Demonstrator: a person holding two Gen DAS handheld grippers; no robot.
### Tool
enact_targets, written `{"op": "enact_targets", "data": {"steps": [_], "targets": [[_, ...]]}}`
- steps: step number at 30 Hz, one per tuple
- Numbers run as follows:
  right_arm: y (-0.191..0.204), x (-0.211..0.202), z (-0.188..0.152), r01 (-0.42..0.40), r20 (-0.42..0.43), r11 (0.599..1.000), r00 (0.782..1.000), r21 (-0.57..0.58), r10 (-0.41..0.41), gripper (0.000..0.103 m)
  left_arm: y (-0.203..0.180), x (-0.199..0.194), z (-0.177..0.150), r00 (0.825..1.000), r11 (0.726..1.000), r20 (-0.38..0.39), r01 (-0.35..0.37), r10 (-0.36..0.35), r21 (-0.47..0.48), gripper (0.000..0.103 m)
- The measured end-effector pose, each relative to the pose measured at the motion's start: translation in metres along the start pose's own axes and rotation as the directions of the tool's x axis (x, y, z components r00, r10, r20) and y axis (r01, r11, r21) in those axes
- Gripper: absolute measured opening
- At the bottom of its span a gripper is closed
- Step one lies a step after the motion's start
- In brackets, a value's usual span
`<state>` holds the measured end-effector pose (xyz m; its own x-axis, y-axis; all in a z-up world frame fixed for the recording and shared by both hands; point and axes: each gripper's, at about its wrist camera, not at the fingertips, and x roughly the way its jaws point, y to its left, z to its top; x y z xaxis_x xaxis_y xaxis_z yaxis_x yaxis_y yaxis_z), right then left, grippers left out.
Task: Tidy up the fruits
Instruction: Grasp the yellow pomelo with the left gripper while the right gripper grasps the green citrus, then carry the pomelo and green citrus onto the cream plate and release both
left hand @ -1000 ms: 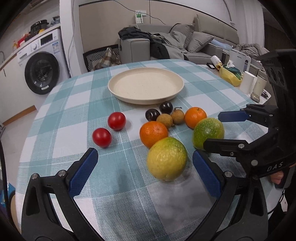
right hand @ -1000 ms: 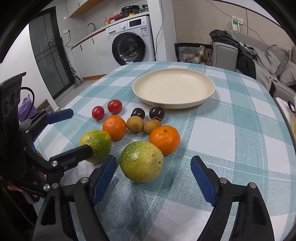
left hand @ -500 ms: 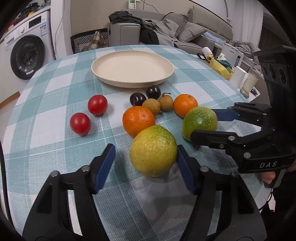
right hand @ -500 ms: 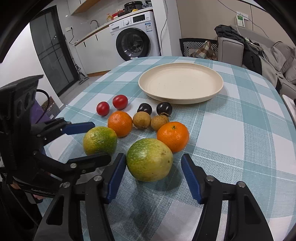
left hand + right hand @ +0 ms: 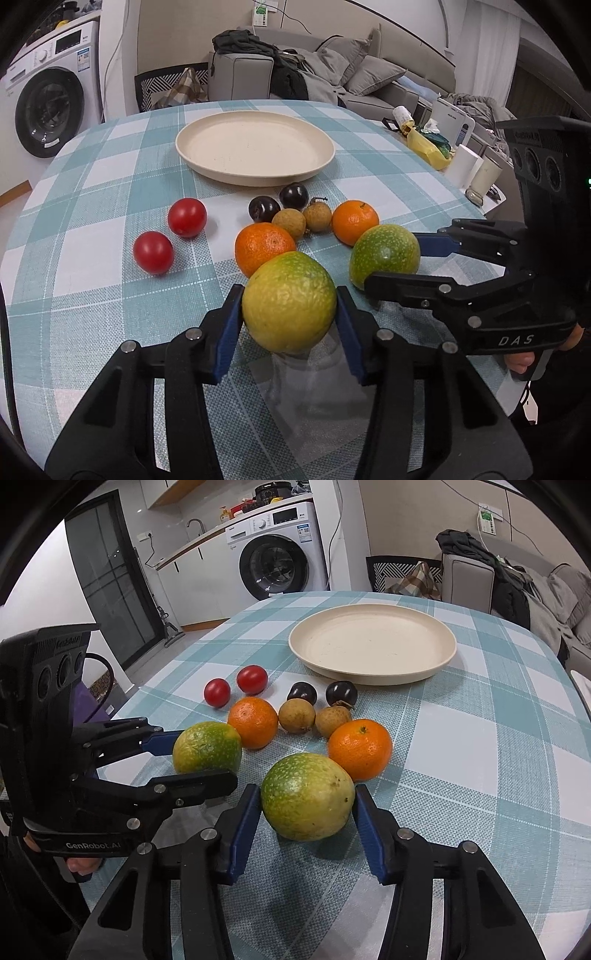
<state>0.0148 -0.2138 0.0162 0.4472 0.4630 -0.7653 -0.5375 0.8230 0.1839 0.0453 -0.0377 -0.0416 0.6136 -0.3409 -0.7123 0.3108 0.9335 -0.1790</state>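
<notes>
Your left gripper (image 5: 290, 314) is closing, pads touching the yellow-green fruit (image 5: 289, 301) near the table's (image 5: 92, 295) front edge. Your right gripper (image 5: 306, 812) is closing around the greener fruit (image 5: 307, 796) beside it, contact unclear.

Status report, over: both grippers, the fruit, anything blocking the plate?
Left gripper closing on yellow-green citrus. Right gripper closing on green citrus. Plate bare; small fruits between.
</notes>
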Motion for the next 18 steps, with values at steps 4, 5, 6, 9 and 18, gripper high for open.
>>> {"op": "enact_targets", "data": {"steps": [4,5,6,9,18], "targets": [[-0.002,-0.009,0.004,-0.004,0.032,1.000,0.999,0.013,0.003,0.052,0.001,-0.010,0.004,1.000,1.000,0.030,0.003,-0.003,-0.006,0.045],[-0.003,-0.012,0.005,-0.002,0.042,1.000,0.999,0.013,0.001,0.052,0.001,-0.013,0.005,0.999,1.000,0.040,0.000,0.000,-0.006,0.045],[-0.004,-0.014,0.006,0.001,0.050,1.000,0.999,0.015,-0.002,0.052,0.001,-0.016,0.007,0.999,1.000,0.052,-0.005,0.005,-0.006,0.045],[-0.009,-0.023,0.012,0.014,0.084,0.999,0.996,0.032,-0.017,0.052,0.003,-0.023,0.016,0.997,1.000,0.082,-0.015,0.016,-0.011,0.045],[-0.025,-0.033,0.039,0.058,0.140,0.996,0.988,0.071,-0.068,0.052,0.017,-0.023,0.048,0.990,0.998,0.123,-0.059,0.063,-0.036,0.045]]}}
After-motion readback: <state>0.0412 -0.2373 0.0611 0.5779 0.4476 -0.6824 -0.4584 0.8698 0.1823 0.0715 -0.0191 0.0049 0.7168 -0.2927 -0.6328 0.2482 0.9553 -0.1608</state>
